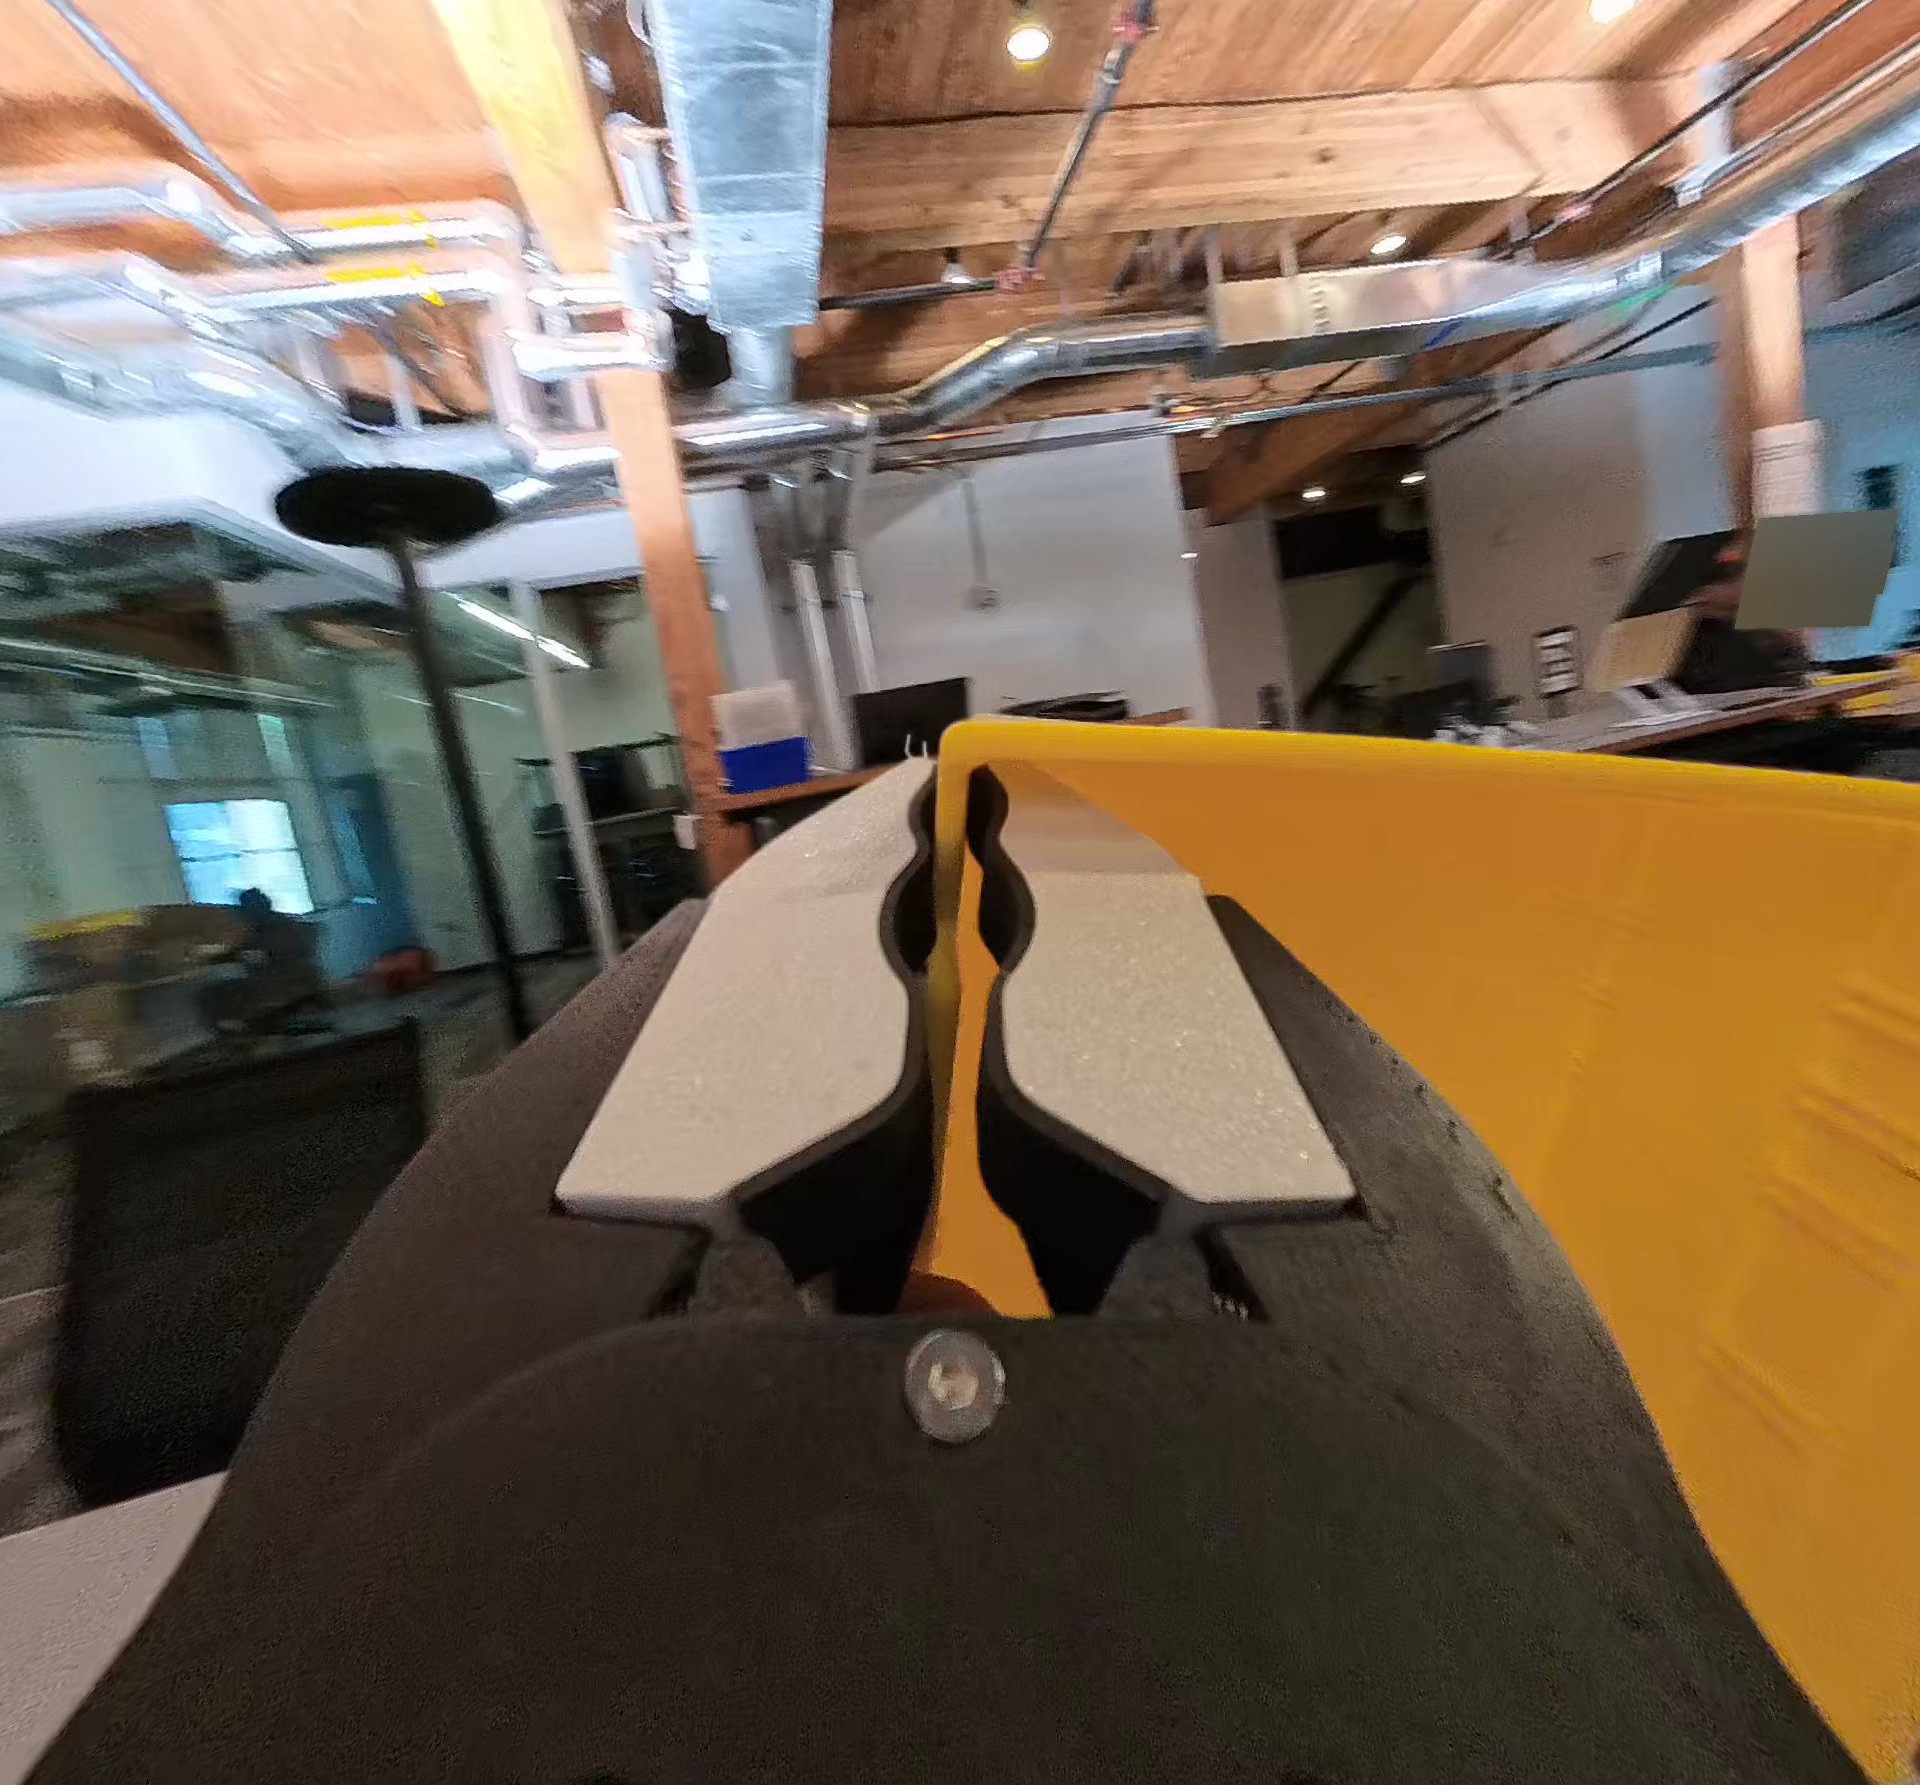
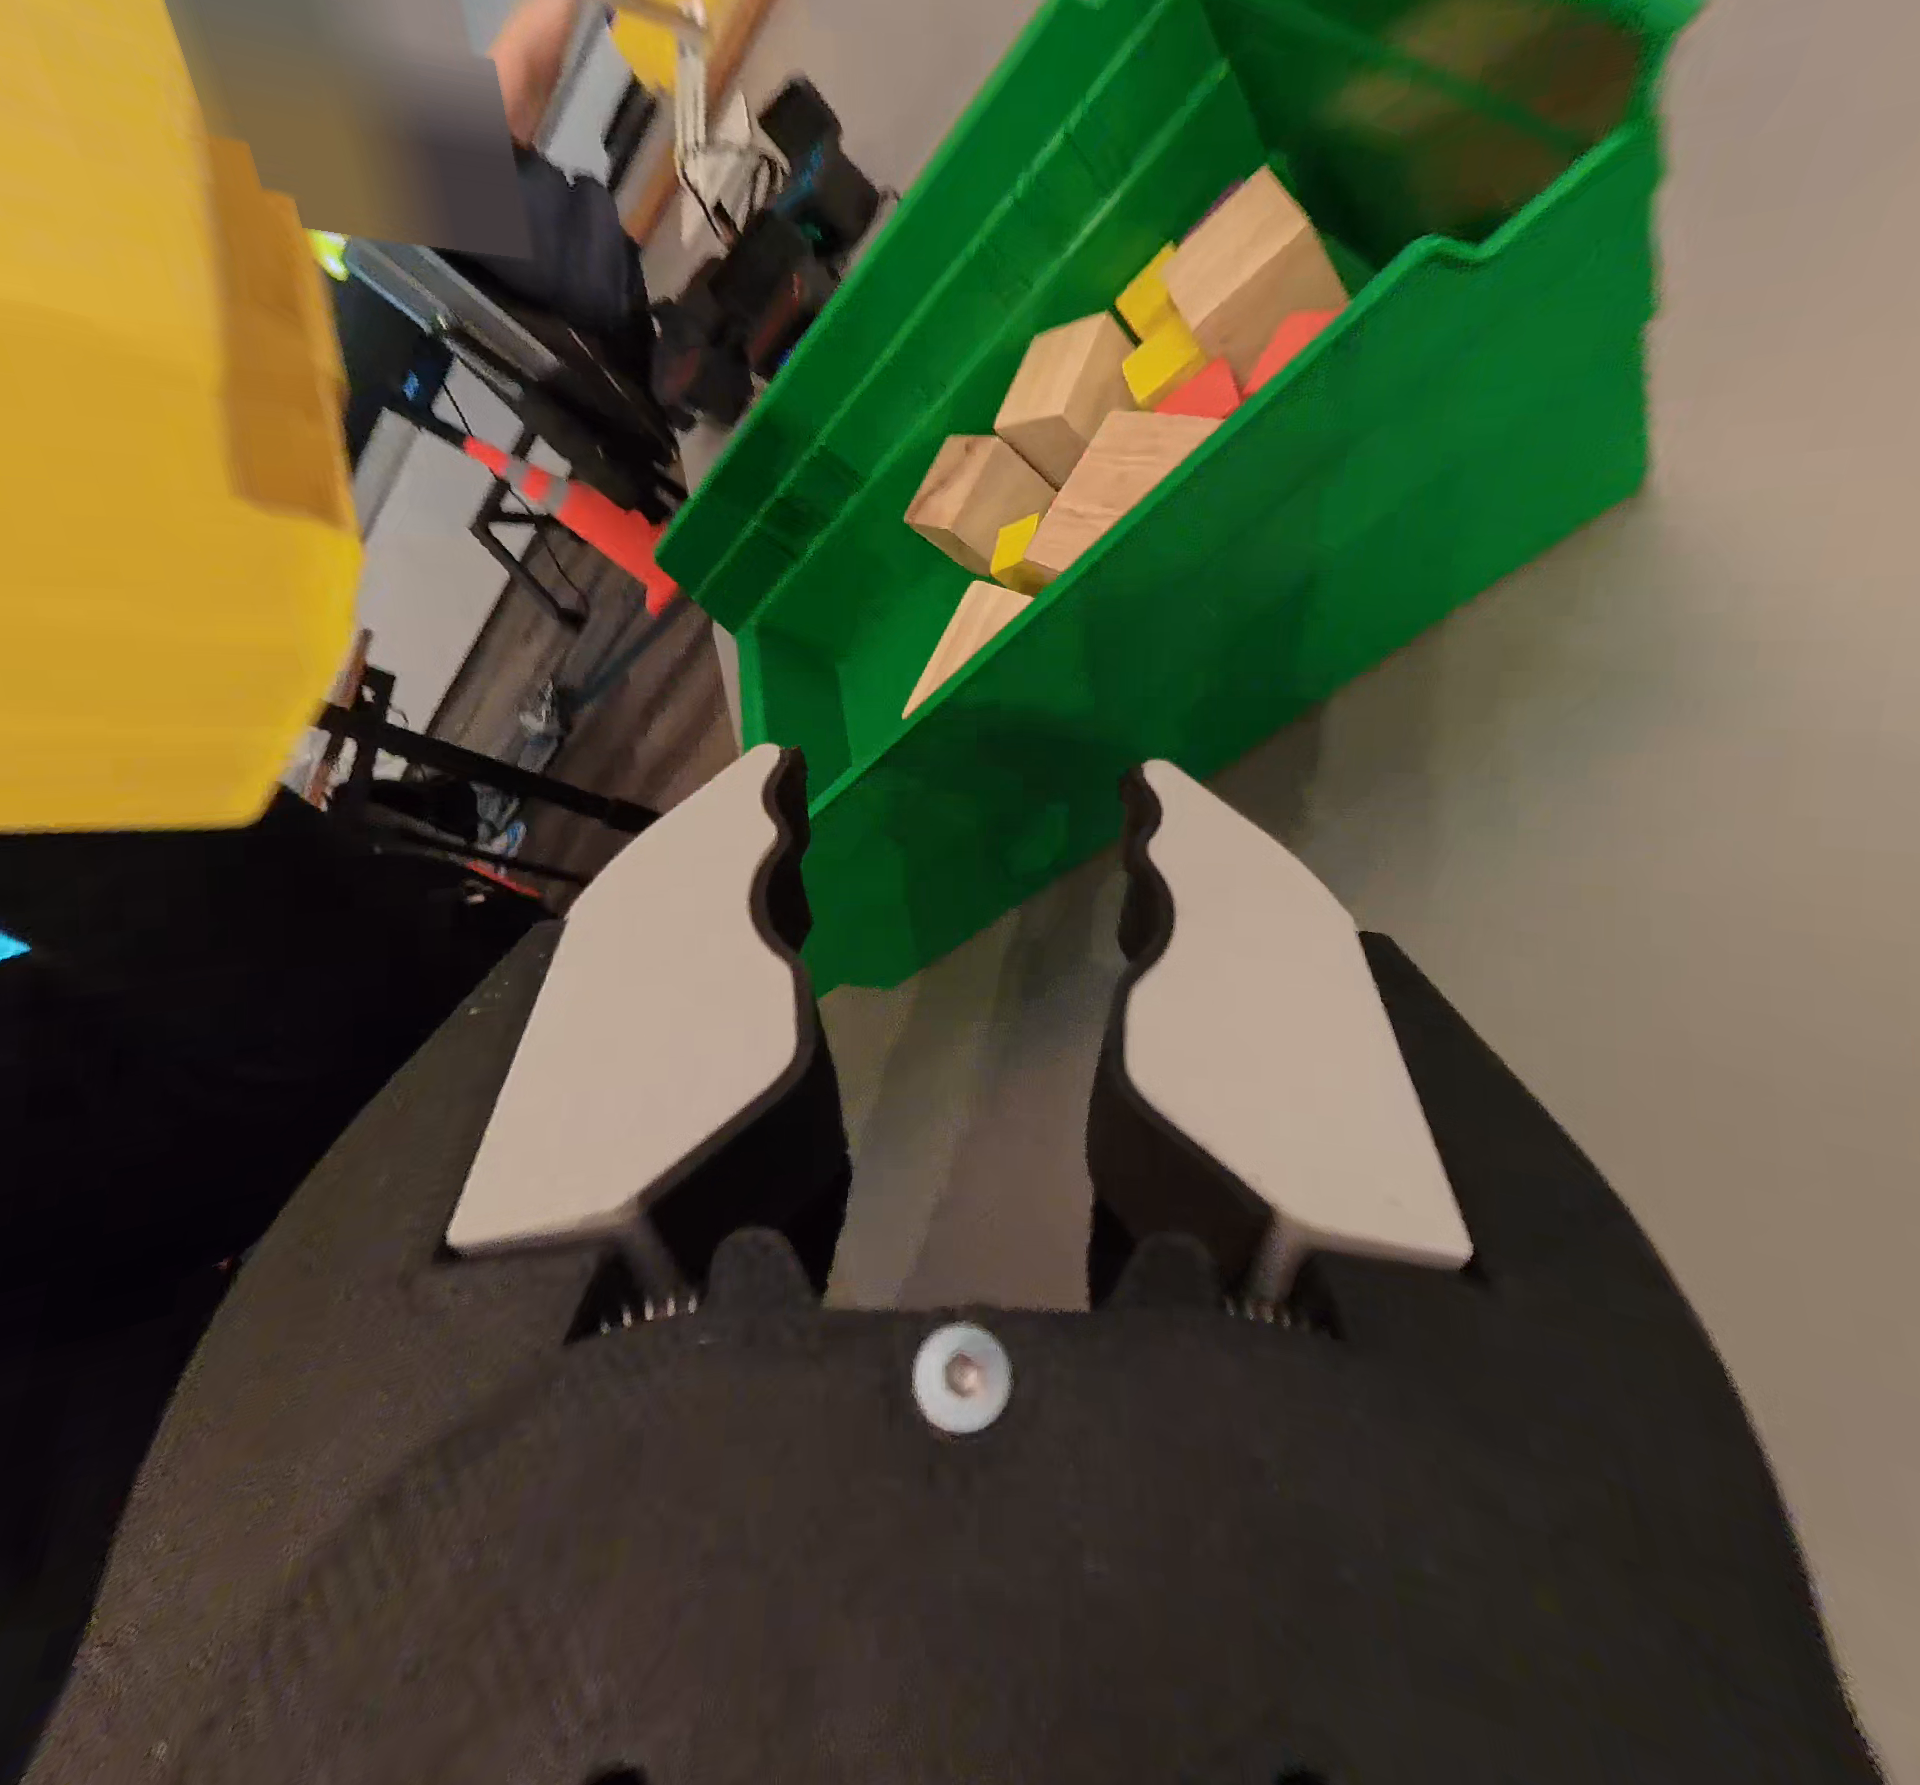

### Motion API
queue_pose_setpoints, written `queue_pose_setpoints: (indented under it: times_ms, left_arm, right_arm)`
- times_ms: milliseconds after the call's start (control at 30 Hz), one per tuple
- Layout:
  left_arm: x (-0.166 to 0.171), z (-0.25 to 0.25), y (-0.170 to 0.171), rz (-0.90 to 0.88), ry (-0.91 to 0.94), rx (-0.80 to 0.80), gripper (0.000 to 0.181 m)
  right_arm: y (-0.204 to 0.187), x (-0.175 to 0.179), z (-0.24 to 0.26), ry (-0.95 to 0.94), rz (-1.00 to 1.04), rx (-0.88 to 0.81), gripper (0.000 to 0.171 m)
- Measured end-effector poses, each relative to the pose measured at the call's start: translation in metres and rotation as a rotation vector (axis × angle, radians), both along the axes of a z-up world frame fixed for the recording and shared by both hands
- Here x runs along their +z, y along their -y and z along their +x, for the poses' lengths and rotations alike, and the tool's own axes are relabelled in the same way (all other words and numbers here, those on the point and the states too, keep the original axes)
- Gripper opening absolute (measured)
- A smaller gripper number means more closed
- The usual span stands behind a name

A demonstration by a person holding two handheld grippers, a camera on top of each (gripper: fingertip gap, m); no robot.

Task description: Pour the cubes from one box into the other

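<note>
Pale grey tabletop (image 2: 1662, 904) lay beneath the right gripper (image 2: 966, 800), whose jaws were spread apart and held nothing. Just beyond its fingertips, the near wall of the green box (image 2: 1299, 613) was met, its long axis running away up and to the right, with wooden, yellow and red cubes (image 2: 1101, 426) heaped inside. Off to the left and raised clear of the table, the yellow box (image 2: 135, 385) was seen; its thin wall (image 1: 1507, 1008) was clamped by the left gripper (image 1: 951, 800). Beyond, a ceiling of timber beams and ducts (image 1: 727, 125) was glimpsed.
</note>
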State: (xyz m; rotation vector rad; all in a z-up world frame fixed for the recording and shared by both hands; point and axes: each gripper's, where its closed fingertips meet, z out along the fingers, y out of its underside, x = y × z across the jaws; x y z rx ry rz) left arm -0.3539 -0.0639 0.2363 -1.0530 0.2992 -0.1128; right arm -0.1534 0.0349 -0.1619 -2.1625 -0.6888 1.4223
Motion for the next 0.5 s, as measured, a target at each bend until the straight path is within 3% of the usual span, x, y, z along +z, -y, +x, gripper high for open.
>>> queue_pose_setpoints:
  times_ms: [267,400,500]
  left_arm:
    - [-0.067,0.153,-0.074,-0.296,0.134,-0.55,0.003]
    - [-0.127,0.225,-0.114,-0.524,0.187,-0.697,0.003]
    - [-0.183,0.27,-0.146,-0.706,0.188,-0.704,0.003]
  right_arm:
    - [-0.006,0.066,0.155,-0.19,0.139,-0.294,0.051]
    - [-0.014,0.066,0.238,-0.149,0.213,-0.486,0.047]
    - [-0.017,0.064,0.285,-0.173,0.209,-0.592,0.047]
